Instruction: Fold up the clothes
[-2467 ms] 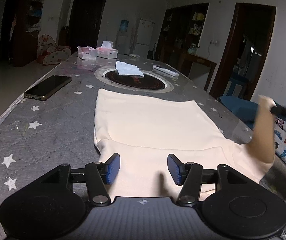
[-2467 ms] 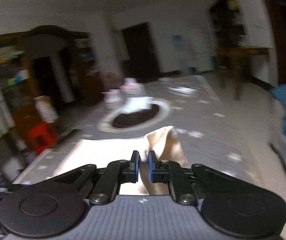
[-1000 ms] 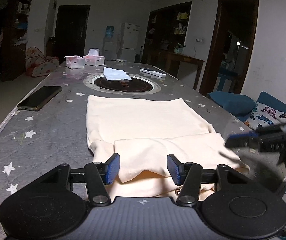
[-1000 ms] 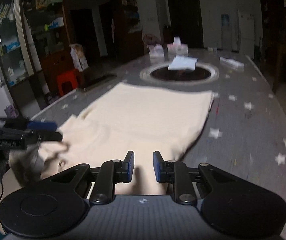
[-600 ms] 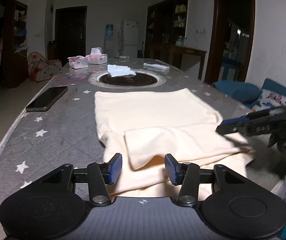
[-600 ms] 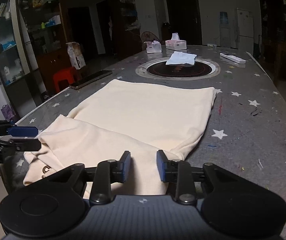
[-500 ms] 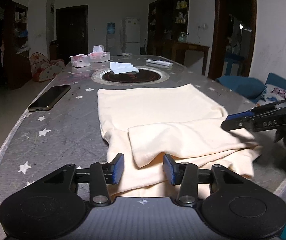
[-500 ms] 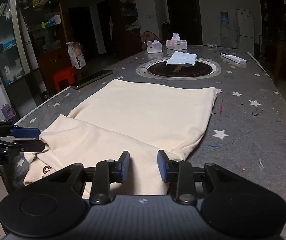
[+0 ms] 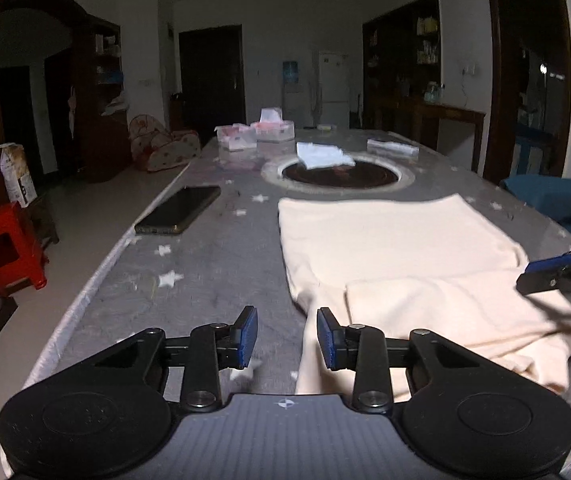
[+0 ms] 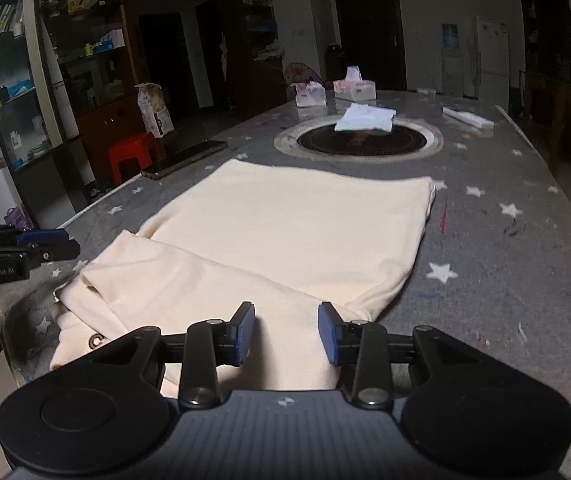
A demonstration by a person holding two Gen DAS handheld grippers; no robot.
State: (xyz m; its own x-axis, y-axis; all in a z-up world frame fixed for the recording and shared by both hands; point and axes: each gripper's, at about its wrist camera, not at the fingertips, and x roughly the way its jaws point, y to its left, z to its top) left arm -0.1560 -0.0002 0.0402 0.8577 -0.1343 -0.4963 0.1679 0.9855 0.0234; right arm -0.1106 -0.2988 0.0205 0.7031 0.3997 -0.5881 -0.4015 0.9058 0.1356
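With both tongs apart and empty, left tongs (image 9: 286, 338) should pinch the shirt (image 9: 389, 236) sleeve edge squarely; right tongs (image 10: 286, 332) steady it.

Soft matt cream cloth garment (image 10: 285, 236), grey star-printed fabric table cover (image 10: 505, 264), glossy dark phone (image 9: 177, 210), matt black plastic claw (image 10: 285, 334)
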